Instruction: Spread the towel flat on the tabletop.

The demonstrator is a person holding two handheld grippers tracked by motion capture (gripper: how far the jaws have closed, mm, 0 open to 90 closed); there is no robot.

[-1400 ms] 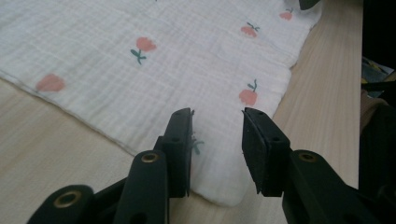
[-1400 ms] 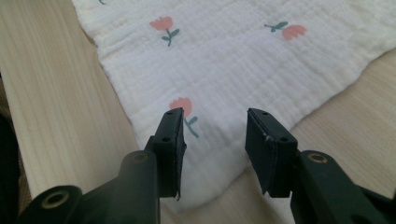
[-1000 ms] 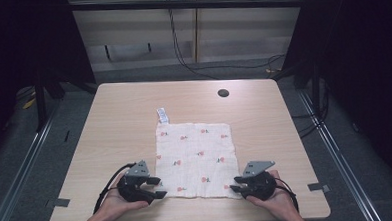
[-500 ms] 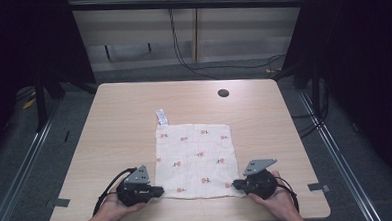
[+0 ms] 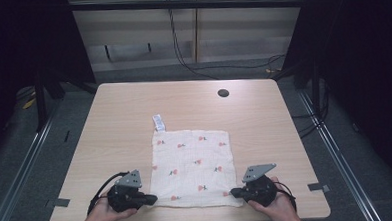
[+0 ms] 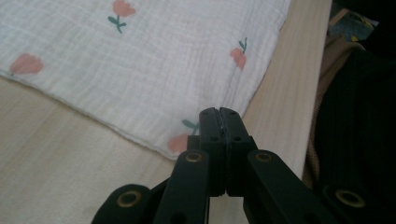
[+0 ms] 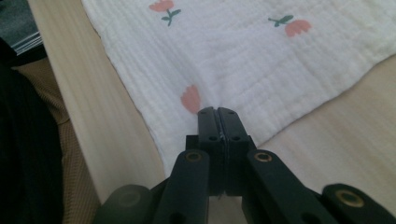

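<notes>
left gripper (image 6: 219,112) has just been closing and now has its jaws pressed flat together at the near left corner of the cloth (image 5: 194,168); in the left gripper view the corner's tip runs in under the jaws and is hidden, so i take it as pinched, though the fabric between the pads is out of sight. right gripper (image 7: 218,111) is the same story: jaws just closed, meeting with no gap right on the near right corner, where the cloth puckers a little beside a pink flower print. from the high view i see my left gripper (image 5: 150,198) and right gripper (image 5: 233,192) both low at the near edge of the surface (image 5: 114,119), pointing inward toward each other, my hands cut off by the bottom of the picture.

outward from there, the cloth lies spread flat, near enough square that i can't call a long axis; its sides run roughly parallel to the surface edges, with the near hem just inside the near edge. a small white tag (image 5: 158,122) sticks out from the far left corner, pointing away from me. the print is small pink flowers with green stems, too small in the high view to read further. well beyond the cloth, a dark round hole (image 5: 223,93) sits in the far part of the surface. in the gripper views, dark and tan fabric past the surface edge is blurred.
</notes>
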